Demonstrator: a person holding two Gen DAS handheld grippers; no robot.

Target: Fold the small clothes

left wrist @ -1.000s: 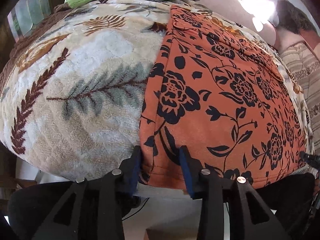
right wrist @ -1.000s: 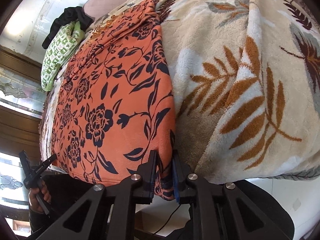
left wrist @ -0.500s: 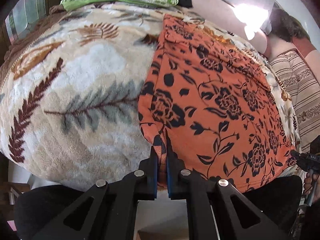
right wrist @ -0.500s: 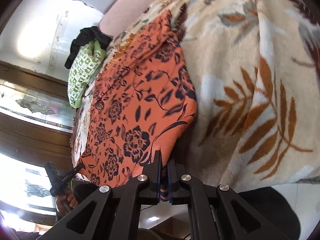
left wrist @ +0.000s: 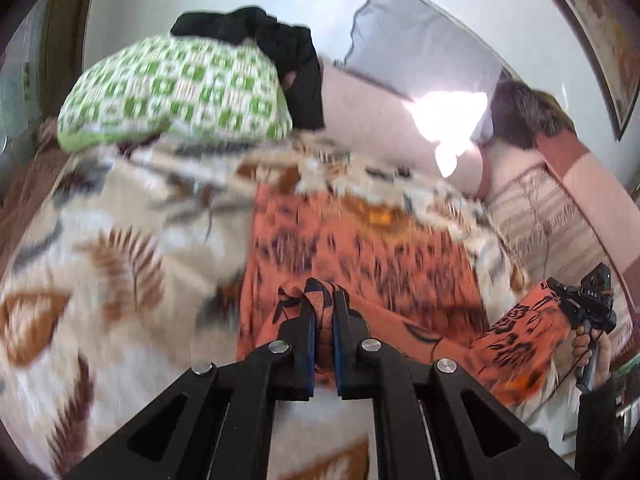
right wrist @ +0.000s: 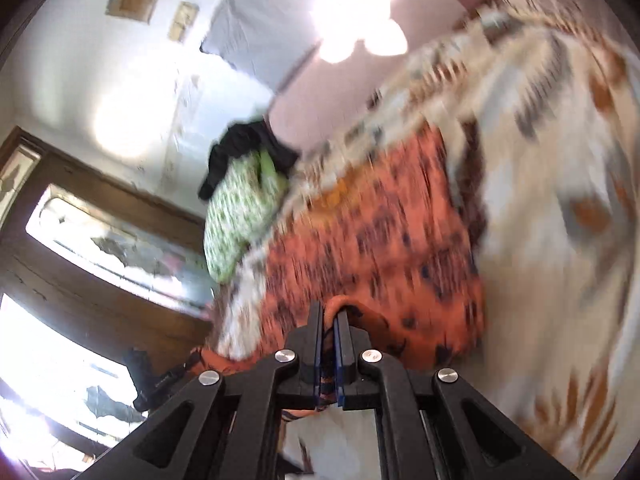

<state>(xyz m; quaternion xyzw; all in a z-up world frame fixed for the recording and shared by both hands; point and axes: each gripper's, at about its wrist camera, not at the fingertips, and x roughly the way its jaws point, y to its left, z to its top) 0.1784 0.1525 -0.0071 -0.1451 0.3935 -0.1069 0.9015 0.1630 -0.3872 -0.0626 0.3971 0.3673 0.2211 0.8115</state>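
An orange garment with a black flower print (left wrist: 360, 256) (right wrist: 376, 248) lies on a leaf-patterned blanket (left wrist: 120, 240) (right wrist: 560, 200). My left gripper (left wrist: 323, 312) is shut on one near corner of the garment's hem, which bunches up between the blue pads. My right gripper (right wrist: 329, 320) is shut on the other near corner. Both corners are lifted off the blanket, and the hem sags between them. In the left wrist view the right gripper (left wrist: 576, 300) shows at the far right with orange cloth hanging from it, held by a hand (left wrist: 592, 356). Both views are blurred by motion.
A green and white patterned pillow (left wrist: 172, 96) (right wrist: 240, 216) lies at the bed's far end with a black cloth (left wrist: 288, 52) draped on it. A pink headboard (left wrist: 380, 120) and a grey pillow (left wrist: 420, 48) stand behind. A wooden-framed window (right wrist: 80, 264) is at the left.
Both grippers closed on the hem's near corners, then lifted them up and away from the bed's edge toward the pillows. The near part of the garment has risen off the blanket.
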